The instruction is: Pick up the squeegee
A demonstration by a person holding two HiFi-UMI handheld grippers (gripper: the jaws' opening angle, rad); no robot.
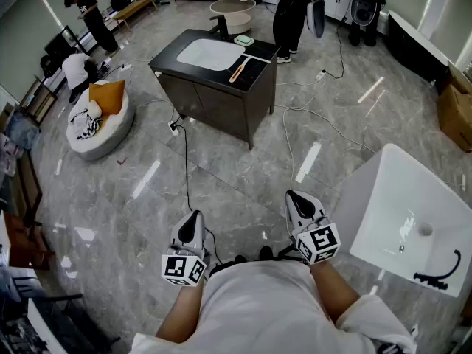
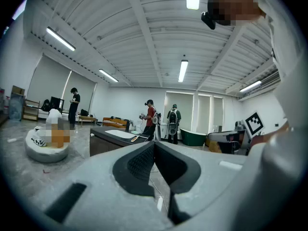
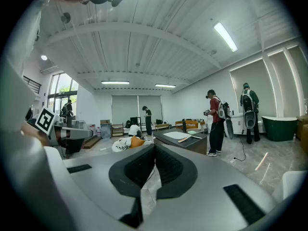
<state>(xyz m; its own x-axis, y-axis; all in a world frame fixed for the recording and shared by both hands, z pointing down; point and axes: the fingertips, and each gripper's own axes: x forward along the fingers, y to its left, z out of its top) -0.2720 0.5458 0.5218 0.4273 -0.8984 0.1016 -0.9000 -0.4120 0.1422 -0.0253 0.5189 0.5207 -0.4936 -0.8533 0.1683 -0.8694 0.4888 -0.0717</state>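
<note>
The squeegee (image 1: 237, 71), orange and slim, lies on a dark vanity cabinet (image 1: 221, 98) beside its white inset basin, far ahead across the floor. It shows small in the left gripper view (image 2: 134, 138) and in the right gripper view (image 3: 184, 139). My left gripper (image 1: 193, 217) and right gripper (image 1: 296, 196) are held close to my body, pointing roughly level toward the cabinet. Both are shut with nothing between the pads (image 2: 154, 146) (image 3: 154, 148).
A white basin unit (image 1: 413, 220) with a black tap stands close at my right. A round white beanbag with an orange cushion (image 1: 99, 116) lies left. Cables (image 1: 184, 161) trail over the grey marble floor. People stand behind the cabinet (image 1: 291, 13). A cardboard box (image 1: 457, 109) sits far right.
</note>
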